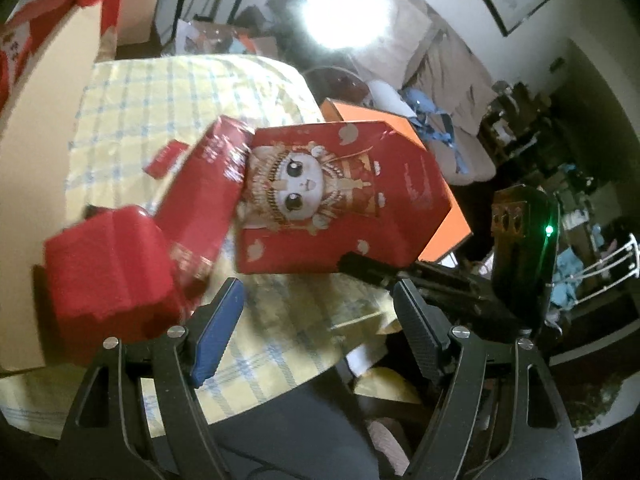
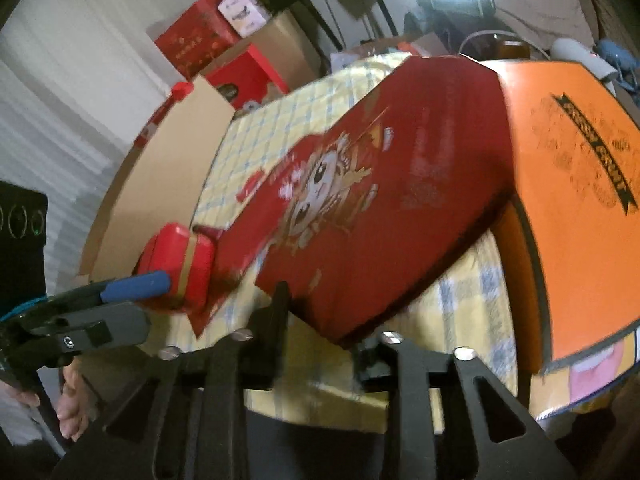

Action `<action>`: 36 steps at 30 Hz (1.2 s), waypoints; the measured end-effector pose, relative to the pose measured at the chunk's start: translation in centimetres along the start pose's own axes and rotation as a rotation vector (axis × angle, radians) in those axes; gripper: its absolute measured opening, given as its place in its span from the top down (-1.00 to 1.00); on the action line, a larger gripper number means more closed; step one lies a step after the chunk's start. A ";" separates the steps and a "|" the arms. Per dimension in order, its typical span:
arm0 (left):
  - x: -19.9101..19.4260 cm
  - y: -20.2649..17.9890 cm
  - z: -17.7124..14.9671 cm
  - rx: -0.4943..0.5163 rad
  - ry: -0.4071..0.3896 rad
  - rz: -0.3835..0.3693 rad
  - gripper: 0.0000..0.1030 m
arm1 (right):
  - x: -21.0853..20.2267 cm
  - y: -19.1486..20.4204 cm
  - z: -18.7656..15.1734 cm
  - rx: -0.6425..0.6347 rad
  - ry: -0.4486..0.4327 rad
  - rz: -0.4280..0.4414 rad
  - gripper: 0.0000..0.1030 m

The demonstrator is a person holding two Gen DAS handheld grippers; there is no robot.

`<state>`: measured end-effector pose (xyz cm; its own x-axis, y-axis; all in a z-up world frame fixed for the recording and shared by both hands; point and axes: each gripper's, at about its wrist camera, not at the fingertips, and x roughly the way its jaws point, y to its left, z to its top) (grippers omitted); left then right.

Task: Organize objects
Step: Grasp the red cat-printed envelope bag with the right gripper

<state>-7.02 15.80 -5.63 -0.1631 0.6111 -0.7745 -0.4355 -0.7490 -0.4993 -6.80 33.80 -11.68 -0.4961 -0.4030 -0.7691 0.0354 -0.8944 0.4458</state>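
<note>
L jaws: my left gripper (image 1: 318, 314) spread wide, nothing between; blue pad on one finger, black pad on other. Hangs over near edge of worktop.
R jaws: my right gripper (image 2: 320, 320) parted, near corner of big red box sits in the gap; can't tell if pads touch it, frame blurred there.
Big red box (image 1: 340, 196): flat, cartoon face w/ gold headdress on lid. Far side propped on orange box, near corner low toward worktop, so tilted.
Orange box (image 2: 580, 200): flat, black banner print on top, at worktop's edge, partly under red box.
Small red tin (image 2: 180, 264): rounded, gold band, on worktop just beside big red box; my L blue pad close in front of it in R view.
Long red pack (image 1: 200, 200): lies btw tin and big red box, touching box edge; blurred.
Worktop (image 1: 160, 92): round, yellow/blue check cloth.
Cardboard box (image 2: 160, 184): tall plain side along worktop's far-left edge, red cartons behind.
Hand (image 2: 72, 404): fingers seen low left, on L tool's grip.
</note>
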 end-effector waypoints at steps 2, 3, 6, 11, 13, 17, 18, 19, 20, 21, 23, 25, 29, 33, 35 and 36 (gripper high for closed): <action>0.4 -0.3 -0.3 0.008 0.013 -0.006 -0.44 | 0.3 0.6 -0.7 -0.030 0.030 -0.031 0.06; 0.5 -0.4 -0.4 0.010 0.016 -0.008 -0.44 | 0.3 0.8 -1.1 -0.045 0.038 -0.043 0.06; 0.7 -0.4 -0.7 0.007 0.023 -0.014 -0.44 | -0.3 0.9 -1.7 -0.060 0.047 -0.052 0.06; 0.9 -0.5 -1.3 0.002 0.029 -0.025 -0.44 | -3.0 1.0 -1.3 -0.095 0.012 -0.099 0.06; 1.1 -0.5 -1.6 -0.001 0.033 -0.027 -0.44 | -4.0 1.1 -0.8 -0.106 -0.005 -0.115 0.06; 1.6 -0.8 -2.1 0.000 0.048 -0.028 -0.44 | -5.9 1.1 -0.5 -0.121 -0.025 -0.160 0.06; 1.7 -0.8 -2.2 0.000 0.051 -0.028 -0.44 | -6.3 1.0 -0.4 -0.119 -0.033 -0.167 0.05; 1.8 -0.9 -2.3 -0.001 0.055 -0.029 -0.44 | -6.8 0.8 -0.3 -0.116 -0.045 -0.176 0.01; 2.0 -0.9 -2.4 -0.001 0.058 -0.030 -0.44 | -7.1 0.7 -0.1 -0.114 -0.053 -0.187 -0.04; 2.1 -1.0 -2.4 0.000 0.061 -0.030 -0.44 | -7.4 0.5 0.1 -0.111 -0.058 -0.205 -0.05; 2.3 -1.0 -2.4 0.000 0.065 -0.032 -0.44 | -8.0 -0.1 0.7 -0.102 -0.074 -0.251 -0.09; 2.6 -1.1 -2.5 -0.004 0.071 -0.037 -0.44 | -8.4 -0.6 1.5 -0.098 -0.085 -0.253 -0.14; 3.3 -1.0 -2.4 -0.037 0.072 -0.046 -0.44 | -7.8 -0.8 4.0 -0.138 -0.098 -0.176 -0.23; 4.2 -0.6 -2.2 -0.087 0.065 -0.056 -0.44 | -5.9 -0.3 6.8 -0.205 -0.083 -0.178 -0.23; 4.5 -0.5 -2.1 -0.109 0.056 -0.055 -0.44 | -4.6 -0.1 8.2 -0.244 -0.068 -0.179 -0.25; 4.7 -0.3 -2.0 -0.122 0.048 -0.050 -0.45 | -3.9 -0.1 8.8 -0.264 -0.057 -0.181 -0.25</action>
<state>-5.92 18.42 -9.89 -0.0998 0.6376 -0.7639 -0.3310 -0.7452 -0.5788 -12.48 37.14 -4.66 -0.5628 -0.2280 -0.7946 0.1623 -0.9730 0.1642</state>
